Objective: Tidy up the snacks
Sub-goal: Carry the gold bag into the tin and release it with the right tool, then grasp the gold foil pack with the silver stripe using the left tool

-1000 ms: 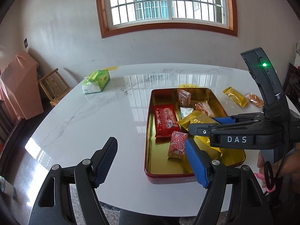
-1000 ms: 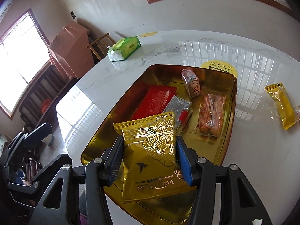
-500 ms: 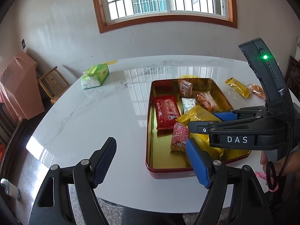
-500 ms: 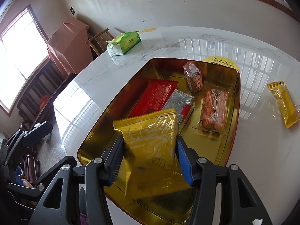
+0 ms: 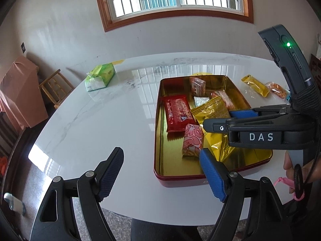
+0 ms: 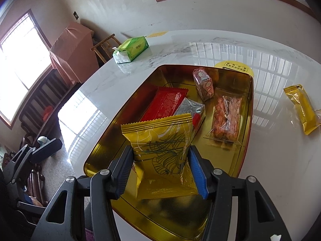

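Two grippers noted, left to right: left gripper [image 5: 161,173] spread wide with nothing between its jaws, having just been opening, poised at about 7 o'clock off the tin [image 5: 158,140]; right gripper [image 6: 160,168] clamped on the gold packet [image 6: 160,140], jaws just eased a little wider, packet's lower end resting on the tin floor at 5 o'clock. Judged risk: loosened hold letting the glossy packet topple onto the silver packet [image 6: 190,108] and red packet [image 6: 164,104] at 12 o'clock. Two snacks remaining outside at 2 o'clock, yellow pouch [image 6: 303,108] among them.
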`<state>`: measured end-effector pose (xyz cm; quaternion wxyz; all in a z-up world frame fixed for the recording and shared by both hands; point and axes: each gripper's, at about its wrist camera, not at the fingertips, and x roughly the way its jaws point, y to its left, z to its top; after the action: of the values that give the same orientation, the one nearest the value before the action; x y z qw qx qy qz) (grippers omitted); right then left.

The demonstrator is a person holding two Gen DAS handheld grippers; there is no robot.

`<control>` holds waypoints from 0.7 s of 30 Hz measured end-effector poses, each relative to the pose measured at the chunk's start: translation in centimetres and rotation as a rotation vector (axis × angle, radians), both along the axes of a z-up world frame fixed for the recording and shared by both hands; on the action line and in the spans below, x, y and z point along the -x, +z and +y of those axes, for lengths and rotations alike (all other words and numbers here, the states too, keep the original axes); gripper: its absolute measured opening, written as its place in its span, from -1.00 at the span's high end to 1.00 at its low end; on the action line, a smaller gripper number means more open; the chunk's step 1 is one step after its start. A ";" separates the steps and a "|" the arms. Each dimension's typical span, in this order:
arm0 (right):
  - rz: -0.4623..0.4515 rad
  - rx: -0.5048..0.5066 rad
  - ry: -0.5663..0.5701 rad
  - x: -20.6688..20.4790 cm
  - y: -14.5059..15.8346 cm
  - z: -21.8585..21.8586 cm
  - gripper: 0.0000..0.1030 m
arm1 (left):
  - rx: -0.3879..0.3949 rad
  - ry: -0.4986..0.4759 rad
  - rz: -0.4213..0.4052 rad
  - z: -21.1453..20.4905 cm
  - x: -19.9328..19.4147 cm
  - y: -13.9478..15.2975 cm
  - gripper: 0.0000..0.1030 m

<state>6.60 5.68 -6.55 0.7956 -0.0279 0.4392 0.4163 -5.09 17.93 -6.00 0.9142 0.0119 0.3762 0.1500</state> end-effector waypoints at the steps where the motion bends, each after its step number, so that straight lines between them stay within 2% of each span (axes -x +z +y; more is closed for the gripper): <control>1: 0.002 -0.005 -0.002 0.0 0.0 -0.1 -0.05 | -0.002 0.000 0.001 -0.1 0.0 0.0 -0.52; 5: -0.002 -0.032 -0.012 -0.1 0.5 -0.4 -0.14 | -0.001 -0.004 0.006 -0.1 0.0 -0.1 -0.53; 13: -0.023 -0.089 -0.041 0.2 1.5 -2.2 -0.21 | -0.005 -0.008 0.022 -0.2 -0.2 -0.3 -0.53; 16: -0.037 -0.114 -0.077 0.6 1.6 -4.6 -0.28 | -0.006 -0.011 0.026 -0.2 -0.2 -0.4 -0.53; 21: -0.026 -0.119 -0.217 0.3 0.5 -11.9 -0.29 | -0.004 -0.028 0.038 -0.5 -0.4 -0.4 -0.54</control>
<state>6.31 -6.21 -6.05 0.8418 0.0617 0.4040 0.3526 -4.73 17.45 -6.35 0.9088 0.0219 0.3932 0.1375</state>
